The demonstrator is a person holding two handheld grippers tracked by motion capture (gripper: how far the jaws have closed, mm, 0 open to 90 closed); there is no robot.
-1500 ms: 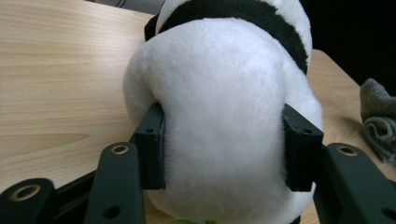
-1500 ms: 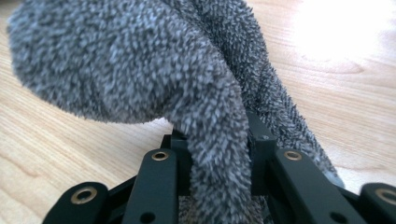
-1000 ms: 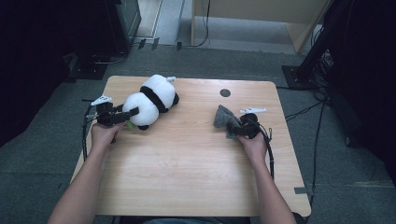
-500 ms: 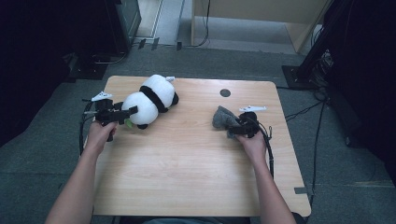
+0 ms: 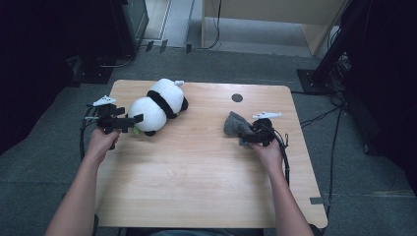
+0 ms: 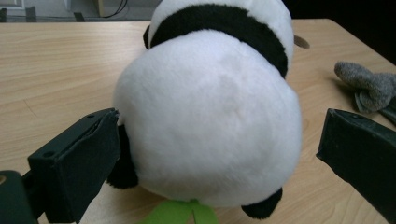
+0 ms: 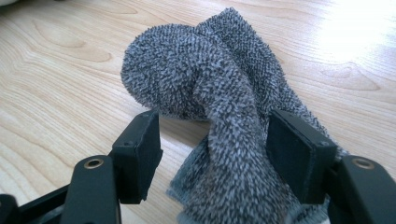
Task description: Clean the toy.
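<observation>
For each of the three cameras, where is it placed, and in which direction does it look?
High view: above the person's side, looking forward and down on the table; both forearms, left gripper, right gripper.
Left gripper view: on the left gripper, facing the panda plush; both jaws spread.
Right gripper view: on the right gripper, facing the grey cloth; both jaws.
Shared: the cloth appears in all three.

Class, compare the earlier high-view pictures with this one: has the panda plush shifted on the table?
No. The panda plush lies at the same spot by the table's far left edge, equally far from the dark hole.
</observation>
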